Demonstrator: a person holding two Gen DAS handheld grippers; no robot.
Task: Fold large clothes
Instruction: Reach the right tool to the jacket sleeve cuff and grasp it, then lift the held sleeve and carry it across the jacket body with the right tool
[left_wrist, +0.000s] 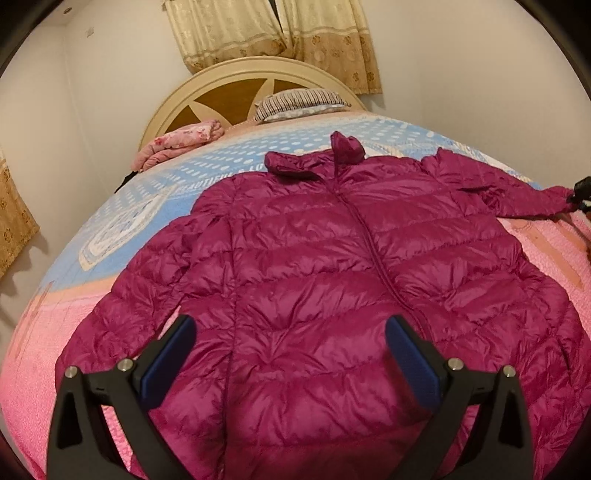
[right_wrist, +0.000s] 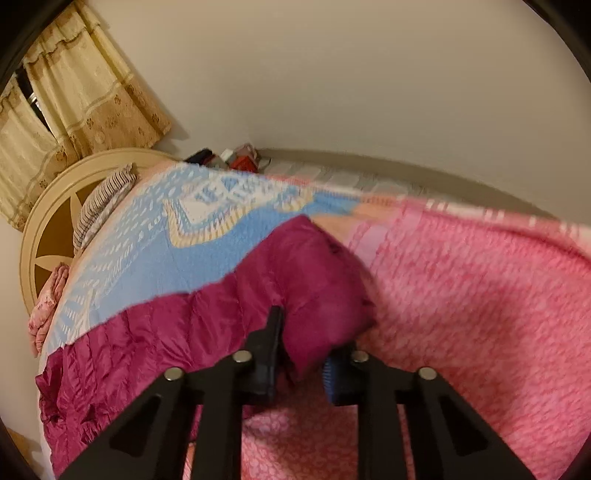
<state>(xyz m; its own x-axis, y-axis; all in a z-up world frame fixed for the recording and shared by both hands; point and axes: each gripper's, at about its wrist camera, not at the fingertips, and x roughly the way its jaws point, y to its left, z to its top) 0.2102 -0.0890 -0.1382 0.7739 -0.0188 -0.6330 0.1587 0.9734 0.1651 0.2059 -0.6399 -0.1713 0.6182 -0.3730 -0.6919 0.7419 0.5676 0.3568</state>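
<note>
We see a magenta quilted puffer jacket (left_wrist: 332, 266) lying front-up and zipped on the pink and blue bedspread (left_wrist: 155, 184), collar toward the far headboard (left_wrist: 207, 96). Our left gripper (left_wrist: 290, 350) hovers above the near hem with its 2 jaws spread wide, holding nothing. Our right gripper (right_wrist: 306, 354) has its jaws closed on the sleeve cuff (right_wrist: 325, 295), stretched out to the right. A striped pillow (left_wrist: 299, 103) and a folded pink blanket (left_wrist: 181, 144) sit by the headboard.
</note>
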